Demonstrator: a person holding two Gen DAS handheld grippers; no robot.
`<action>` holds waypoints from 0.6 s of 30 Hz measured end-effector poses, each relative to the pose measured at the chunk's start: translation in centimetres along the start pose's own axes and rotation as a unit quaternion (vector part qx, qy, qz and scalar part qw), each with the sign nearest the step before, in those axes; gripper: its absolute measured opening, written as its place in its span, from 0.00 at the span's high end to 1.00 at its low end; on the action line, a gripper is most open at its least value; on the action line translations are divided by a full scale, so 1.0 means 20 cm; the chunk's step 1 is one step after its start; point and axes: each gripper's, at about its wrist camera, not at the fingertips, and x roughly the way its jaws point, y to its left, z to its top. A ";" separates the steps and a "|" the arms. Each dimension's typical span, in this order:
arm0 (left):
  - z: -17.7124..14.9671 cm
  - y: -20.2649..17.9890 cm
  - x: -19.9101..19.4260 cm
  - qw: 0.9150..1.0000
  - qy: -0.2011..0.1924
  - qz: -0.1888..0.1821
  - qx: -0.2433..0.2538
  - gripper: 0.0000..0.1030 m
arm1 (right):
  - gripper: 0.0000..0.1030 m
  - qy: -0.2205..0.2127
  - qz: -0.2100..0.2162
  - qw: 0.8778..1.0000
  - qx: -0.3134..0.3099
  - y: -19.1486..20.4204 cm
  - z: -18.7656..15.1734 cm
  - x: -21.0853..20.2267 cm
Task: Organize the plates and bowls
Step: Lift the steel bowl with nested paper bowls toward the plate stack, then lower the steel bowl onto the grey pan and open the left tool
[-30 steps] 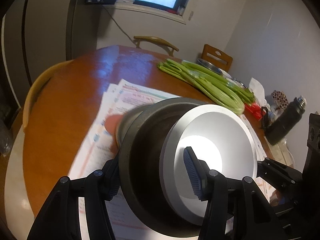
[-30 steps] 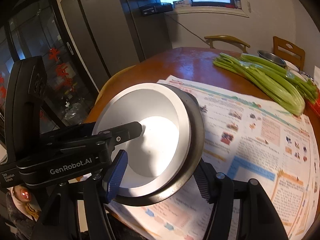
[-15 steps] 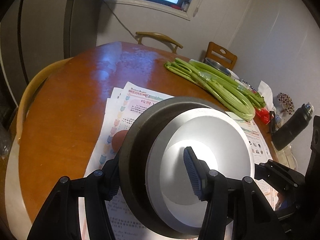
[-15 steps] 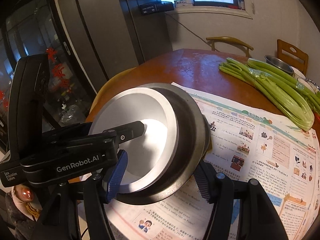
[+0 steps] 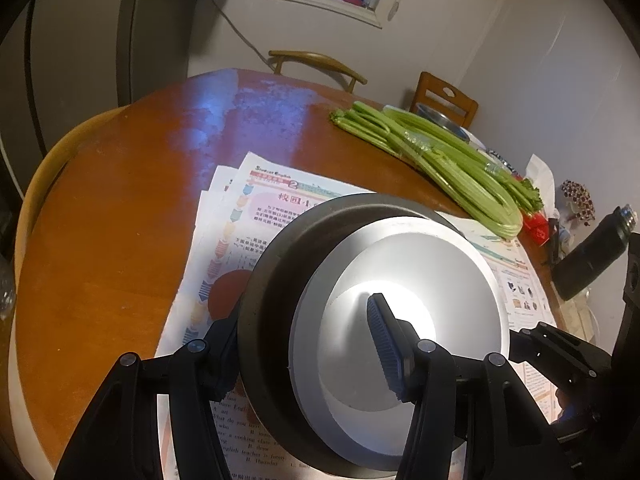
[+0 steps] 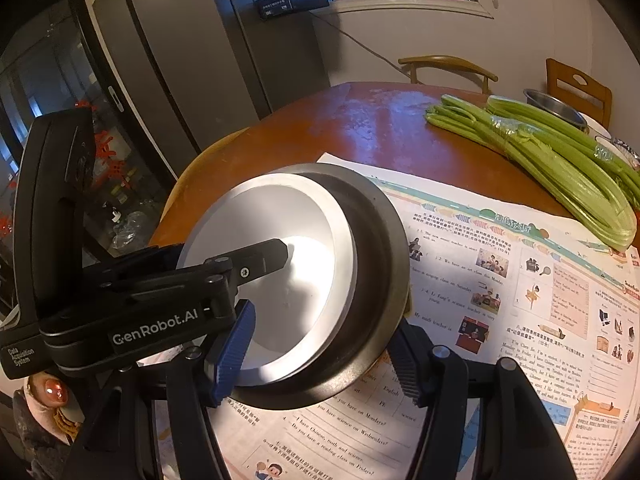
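A dark metal bowl (image 5: 268, 304) with a white bowl (image 5: 452, 280) nested inside it hangs tilted above the newspapers (image 6: 520, 288) on the round wooden counter (image 5: 120, 200). The stack's open mouths tip toward the cameras and slightly to one side, so the round rims read as ovals; the white bowl is empty, lit brightly at its flat bottom.

The left claw (image 5: 308, 344) is clenched across the stack's rim, one blue ribbed pad inside the white bowl and the other finger against the dark bowl's outer wall. The right claw (image 6: 320, 344) grasps the opposite rim the same way, its blue pad inside the white bowl and the other pad under the dark bowl's outside. In the right wrist view the left device carries the words "GenRobot.AI" and "Data Acquisition System".

The top sheet is headed "Student English", with Chinese characters in a pink panel; lower lines read "We have science on Wednesdays" and "We have reading class on Fridays".

Farther back a celery bunch (image 5: 440, 160) lies on the counter, a steel basin (image 6: 556, 108) beyond it, and a dark bottle (image 5: 592, 256) lies at the counter's right edge.
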 end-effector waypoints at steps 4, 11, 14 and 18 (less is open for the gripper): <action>0.00 0.01 0.02 1.000 0.000 0.003 -0.002 0.44 | 0.38 0.002 -0.001 1.000 0.001 -0.01 0.00 0.03; 0.00 0.01 0.04 1.000 0.001 0.005 -0.001 0.44 | 0.38 0.003 -0.004 1.000 0.000 -0.01 0.00 0.06; 0.00 0.02 0.04 1.000 0.001 0.003 -0.004 0.44 | 0.38 0.002 -0.002 1.000 0.001 -0.01 0.00 0.06; -0.01 0.02 0.04 1.000 0.001 0.003 -0.004 0.44 | 0.38 0.001 -0.004 1.000 0.001 -0.02 0.00 0.06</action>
